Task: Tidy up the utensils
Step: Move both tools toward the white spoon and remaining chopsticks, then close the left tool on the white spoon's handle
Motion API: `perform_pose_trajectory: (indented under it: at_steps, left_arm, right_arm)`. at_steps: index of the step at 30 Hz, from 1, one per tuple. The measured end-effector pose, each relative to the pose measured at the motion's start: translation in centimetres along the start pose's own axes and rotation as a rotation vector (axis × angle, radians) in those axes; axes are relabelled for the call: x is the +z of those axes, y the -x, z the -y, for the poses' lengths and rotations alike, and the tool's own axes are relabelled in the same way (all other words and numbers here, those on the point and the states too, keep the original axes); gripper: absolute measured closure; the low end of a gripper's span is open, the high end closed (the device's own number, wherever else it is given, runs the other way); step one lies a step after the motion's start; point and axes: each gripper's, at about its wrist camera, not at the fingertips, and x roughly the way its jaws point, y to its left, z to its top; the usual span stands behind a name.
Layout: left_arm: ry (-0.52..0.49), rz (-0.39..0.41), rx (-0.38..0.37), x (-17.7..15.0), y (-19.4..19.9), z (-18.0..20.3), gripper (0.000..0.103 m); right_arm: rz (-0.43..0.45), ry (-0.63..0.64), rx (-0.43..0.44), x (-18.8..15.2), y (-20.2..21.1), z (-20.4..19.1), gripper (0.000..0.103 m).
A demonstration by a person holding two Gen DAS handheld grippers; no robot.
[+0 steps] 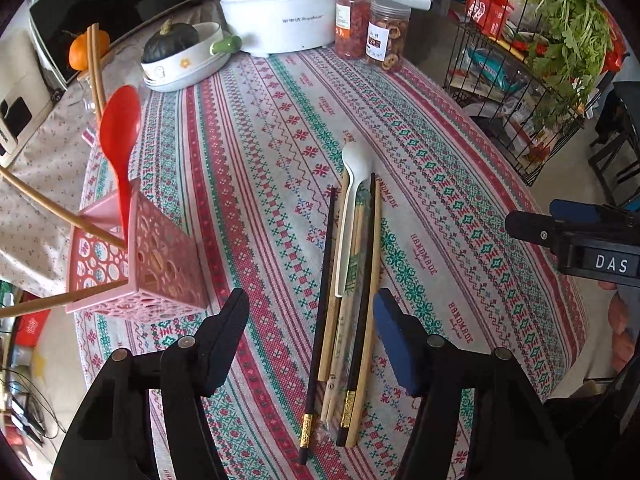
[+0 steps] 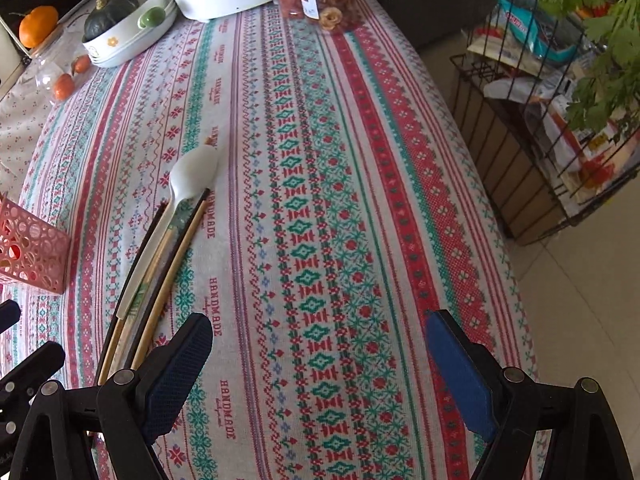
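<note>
A bundle of utensils lies on the patterned tablecloth: a white spoon (image 1: pixel 356 168), black chopsticks (image 1: pixel 323 280) and wooden chopsticks (image 1: pixel 370 300). My left gripper (image 1: pixel 310 316) hangs over the bundle's lower half, open, with the sticks between its fingers and no pad touching them. To its left a pink perforated basket (image 1: pixel 160 268) holds a red spoon (image 1: pixel 120 128) and wooden chopsticks. My right gripper (image 2: pixel 320 320) stands open over bare cloth. The white spoon (image 2: pixel 192 176) and the sticks (image 2: pixel 160 272) lie just left of its left finger, and the basket (image 2: pixel 32 256) is at the far left.
At the table's far end stand a white pot (image 1: pixel 280 12), two clear jars (image 1: pixel 372 28) and a bowl holding a dark squash (image 1: pixel 180 56). A black wire rack (image 2: pixel 540 152) with greens and packets stands on the floor past the right table edge.
</note>
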Motion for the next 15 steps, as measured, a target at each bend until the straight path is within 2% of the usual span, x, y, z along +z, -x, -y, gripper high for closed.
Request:
perform_pose_trajectory:
  at_steps: [1,4,9,15]
  left_arm:
    - [0.003,-0.006,-0.010,0.8,-0.6,0.3,0.047]
    - [0.008,-0.016,-0.028,3.5,-2.6,1.1,0.050]
    - [-0.017,-0.018,0.015,7.5,-6.1,2.7,0.059]
    - [-0.024,-0.031,0.020,10.5,-9.4,3.7,0.059]
  right_arm:
    - [0.003,0.002,-0.011,0.2,0.0,0.2,0.013]
    - [-0.005,0.005,-0.020,0.6,-0.3,0.8,0.013]
    - [-0.037,-0.018,-0.013,0.9,-1.2,2.1,0.013]
    - [-0.049,-0.056,0.012,1.3,-1.4,3.2,0.013]
